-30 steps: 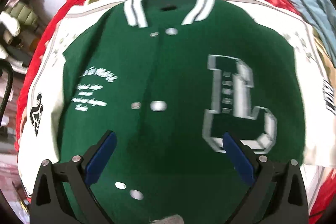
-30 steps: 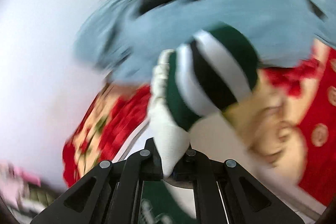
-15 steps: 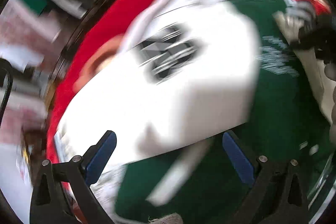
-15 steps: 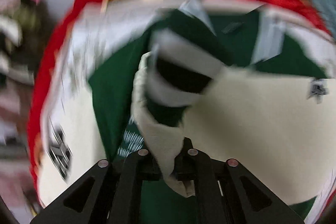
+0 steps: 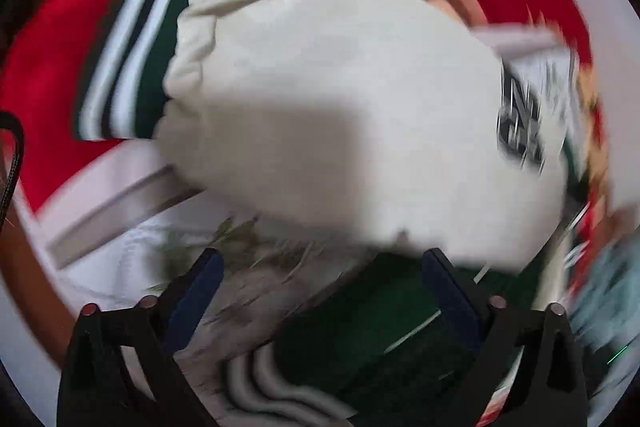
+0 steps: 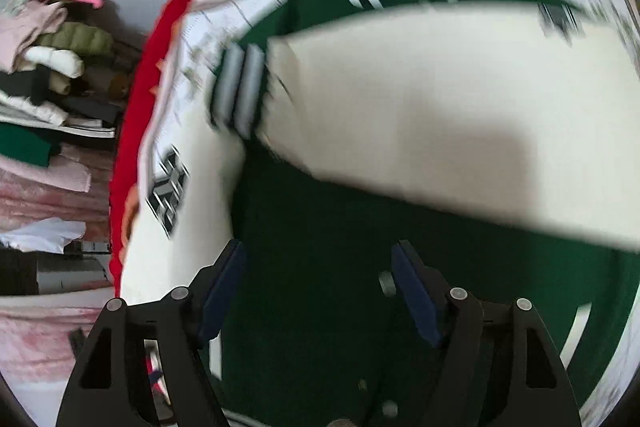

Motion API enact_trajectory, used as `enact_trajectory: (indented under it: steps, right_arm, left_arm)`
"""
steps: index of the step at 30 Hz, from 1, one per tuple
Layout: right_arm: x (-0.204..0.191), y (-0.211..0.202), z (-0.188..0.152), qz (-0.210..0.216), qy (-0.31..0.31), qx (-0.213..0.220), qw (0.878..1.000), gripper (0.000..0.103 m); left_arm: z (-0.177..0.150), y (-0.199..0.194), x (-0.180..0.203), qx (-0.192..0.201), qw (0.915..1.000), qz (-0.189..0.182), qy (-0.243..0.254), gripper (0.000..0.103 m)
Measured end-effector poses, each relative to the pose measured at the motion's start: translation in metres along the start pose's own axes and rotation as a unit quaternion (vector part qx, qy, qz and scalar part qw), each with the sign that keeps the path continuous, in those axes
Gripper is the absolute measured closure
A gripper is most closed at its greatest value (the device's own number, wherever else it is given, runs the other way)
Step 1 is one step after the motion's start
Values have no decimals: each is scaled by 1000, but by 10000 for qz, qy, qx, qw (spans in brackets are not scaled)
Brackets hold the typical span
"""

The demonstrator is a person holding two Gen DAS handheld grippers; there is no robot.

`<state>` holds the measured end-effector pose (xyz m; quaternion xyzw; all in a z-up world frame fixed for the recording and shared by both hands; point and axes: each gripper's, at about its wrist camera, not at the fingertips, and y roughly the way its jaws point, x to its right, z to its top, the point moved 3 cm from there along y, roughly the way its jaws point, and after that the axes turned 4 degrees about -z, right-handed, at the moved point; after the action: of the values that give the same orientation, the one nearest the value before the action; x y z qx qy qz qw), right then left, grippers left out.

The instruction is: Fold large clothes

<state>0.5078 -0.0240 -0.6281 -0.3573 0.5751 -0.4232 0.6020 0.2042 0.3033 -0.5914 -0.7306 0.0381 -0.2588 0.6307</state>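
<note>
A green varsity jacket (image 6: 340, 247) with cream sleeves lies spread on a red blanket. One cream sleeve (image 6: 460, 107) is folded across its chest, with its striped cuff (image 6: 240, 87) lying free. My right gripper (image 6: 320, 283) hovers over the green front. Its jaws are opening and nothing is between them. In the blurred left wrist view, the other cream sleeve (image 5: 340, 107) and its striped cuff (image 5: 132, 67) fill the picture. My left gripper (image 5: 320, 283) hangs above that sleeve's near edge and the green hem (image 5: 380, 339). Its jaws stand wide, are closing slightly, and hold nothing.
The red floral blanket (image 5: 60, 27) covers the bed under the jacket. A stack of folded clothes (image 6: 52, 59) sits beyond the bed's left edge. A light blue garment (image 5: 600, 287) lies at the right rim of the left wrist view.
My right gripper carried the sleeve cuff across the jacket and opened, leaving the sleeve over the chest. My left gripper swept from the jacket's front to the other sleeve, rolling as it went.
</note>
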Motion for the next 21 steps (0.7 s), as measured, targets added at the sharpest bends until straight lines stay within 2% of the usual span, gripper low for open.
enact_trajectory:
  steps: [1,2,3,4,5,6,8,14,18,20,21]
  right_arm:
    - [8,5,-10,-19,120,-93,9999,26]
    - [17,9,-16,-25,257,-215,9994,26]
    - [23,15,-24,-35,372,-323,9988,26]
    - [25,17,-31,-42,440,-365,9984,26]
    - [25,24,-38,-37,548,-395,9977,26]
    - [27,26,-43,-11,606,-396,9974,26]
    - [22,34,-48,37,725,-354,9967,26]
    - [1,43,-48,-293,741,-190,9966,26]
    - [-13,44,-46,-176,661,-205,9974,26]
    - [-19,47,-45,-116,631,-199,9977,26]
    - [-21,48,-45,-78,631,-197,9978,26]
  left_arm:
    - [11,5,-4,146,9996,-138,-206,16]
    - [19,8,-7,287,9989,-131,-349,27]
    - [26,11,-9,368,9983,-70,-456,33]
    - [38,13,-13,531,9967,11,-613,52]
    - [43,13,-12,667,9954,104,-687,79]
    - [54,12,-12,857,9934,278,-707,87]
    - [79,8,-9,1123,9912,244,-656,93]
    - [181,-6,35,1738,9842,325,110,94]
    - [227,0,57,1856,9814,320,373,90]
    - [243,7,57,1729,9844,198,274,88]
    - [243,1,41,1682,9855,102,198,86]
